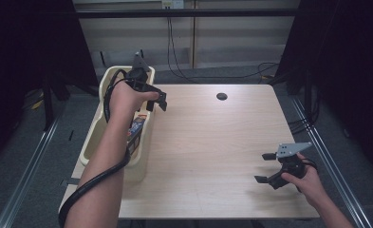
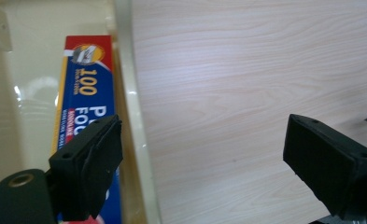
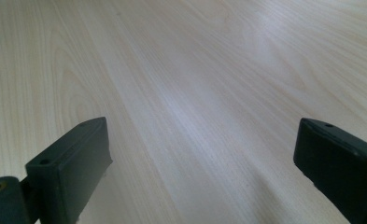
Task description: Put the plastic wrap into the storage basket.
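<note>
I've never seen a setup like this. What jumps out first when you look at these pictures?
Two black hand-held grippers stand out over a pale wooden table: the left gripper held over the table's left edge, the right gripper near the front right corner, both with jaws spread wide. Next is a cream plastic bin along the table's left side, holding a bright blue, red and yellow box printed with "100".

Your bench (image 1: 208, 142) is pale wood grain; a cream tub (image 1: 96, 126) sits along its left edge; a small dark round spot (image 1: 221, 96) marks its far side.
</note>
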### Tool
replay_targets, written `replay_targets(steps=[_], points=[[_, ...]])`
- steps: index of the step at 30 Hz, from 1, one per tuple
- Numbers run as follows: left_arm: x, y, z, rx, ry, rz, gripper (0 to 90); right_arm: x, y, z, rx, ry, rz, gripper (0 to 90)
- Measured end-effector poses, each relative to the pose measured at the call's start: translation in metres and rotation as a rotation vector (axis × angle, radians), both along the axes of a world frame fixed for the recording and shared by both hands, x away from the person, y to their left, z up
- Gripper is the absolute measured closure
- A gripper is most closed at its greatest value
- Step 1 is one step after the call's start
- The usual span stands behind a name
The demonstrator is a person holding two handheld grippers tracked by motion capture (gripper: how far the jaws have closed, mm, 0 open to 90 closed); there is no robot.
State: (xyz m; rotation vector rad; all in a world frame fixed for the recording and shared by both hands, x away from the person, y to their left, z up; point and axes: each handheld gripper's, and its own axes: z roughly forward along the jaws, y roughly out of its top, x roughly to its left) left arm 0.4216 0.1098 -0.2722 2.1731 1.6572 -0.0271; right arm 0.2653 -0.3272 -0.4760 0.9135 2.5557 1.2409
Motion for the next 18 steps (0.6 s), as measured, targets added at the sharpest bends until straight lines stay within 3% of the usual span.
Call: replay_targets(steps=[18], points=[[0.001,-0.04,-0.017,-0.023,0.017,-0.089,11.6,0.0,0.001,0.0,0.005,0.003,0.003,3.6]])
